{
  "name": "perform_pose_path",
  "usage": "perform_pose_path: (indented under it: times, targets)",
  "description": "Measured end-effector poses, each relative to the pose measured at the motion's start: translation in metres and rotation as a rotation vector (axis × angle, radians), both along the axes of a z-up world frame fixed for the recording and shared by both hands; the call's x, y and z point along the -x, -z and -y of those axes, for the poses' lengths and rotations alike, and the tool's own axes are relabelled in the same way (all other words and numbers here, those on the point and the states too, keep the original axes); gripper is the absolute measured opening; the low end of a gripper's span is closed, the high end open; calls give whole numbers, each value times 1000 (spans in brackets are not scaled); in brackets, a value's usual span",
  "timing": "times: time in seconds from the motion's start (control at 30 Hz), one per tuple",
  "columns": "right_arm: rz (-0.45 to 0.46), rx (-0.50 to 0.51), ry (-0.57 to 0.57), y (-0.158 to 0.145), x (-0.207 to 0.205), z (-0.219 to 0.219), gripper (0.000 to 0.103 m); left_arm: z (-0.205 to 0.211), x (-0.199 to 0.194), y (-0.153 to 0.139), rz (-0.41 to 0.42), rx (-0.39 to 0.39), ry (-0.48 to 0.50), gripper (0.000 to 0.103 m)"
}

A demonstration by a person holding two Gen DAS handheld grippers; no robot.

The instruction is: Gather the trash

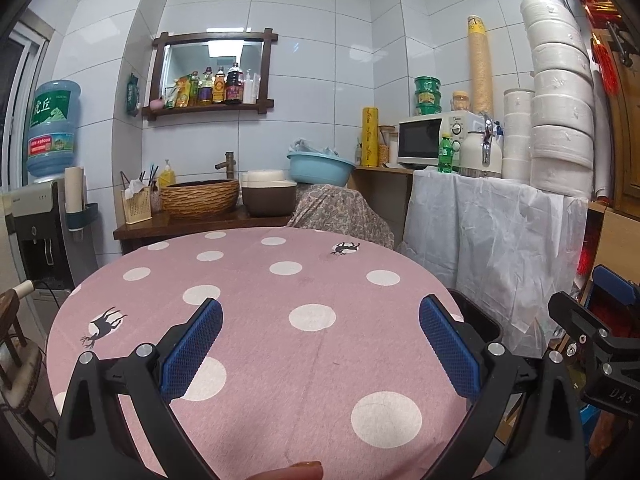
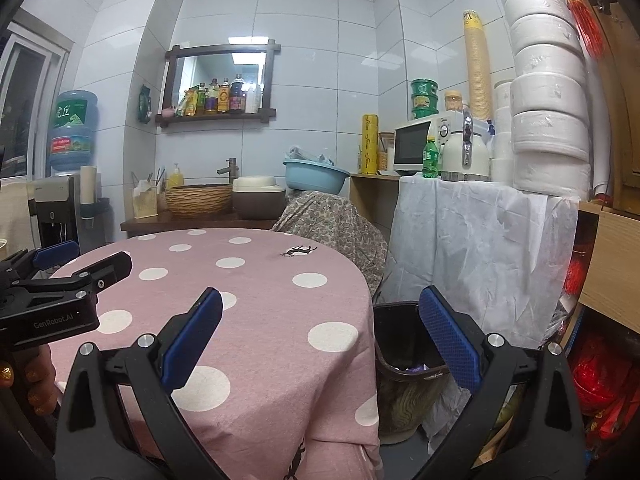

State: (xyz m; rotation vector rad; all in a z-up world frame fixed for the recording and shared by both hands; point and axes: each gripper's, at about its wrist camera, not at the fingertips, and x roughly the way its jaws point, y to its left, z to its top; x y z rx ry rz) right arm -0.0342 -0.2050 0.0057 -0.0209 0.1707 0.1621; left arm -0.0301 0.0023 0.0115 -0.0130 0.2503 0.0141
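While both jaws gape, bin (image 2: 404,344) flanks table (image 2: 256,320).

We saw a round table (image 1: 256,360) under a pink dotted tablecloth (image 2: 260,320), a trash bin (image 2: 400,344) standing beside it.

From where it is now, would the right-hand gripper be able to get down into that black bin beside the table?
Probably yes. The right gripper is open and holds nothing, and the black bin stands just beside the table edge with its mouth uncovered.

Left wrist view above pink table (image 1: 256,280), right wrist view beside its edge, both facing sink wall
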Motion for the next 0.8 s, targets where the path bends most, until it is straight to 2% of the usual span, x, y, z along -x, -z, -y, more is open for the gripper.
perform_pose_path:
  times: [0.8]
  targets:
    - [-3,-10,-4,1,-1,4,97,1,0,0,-6,-9,4,98]
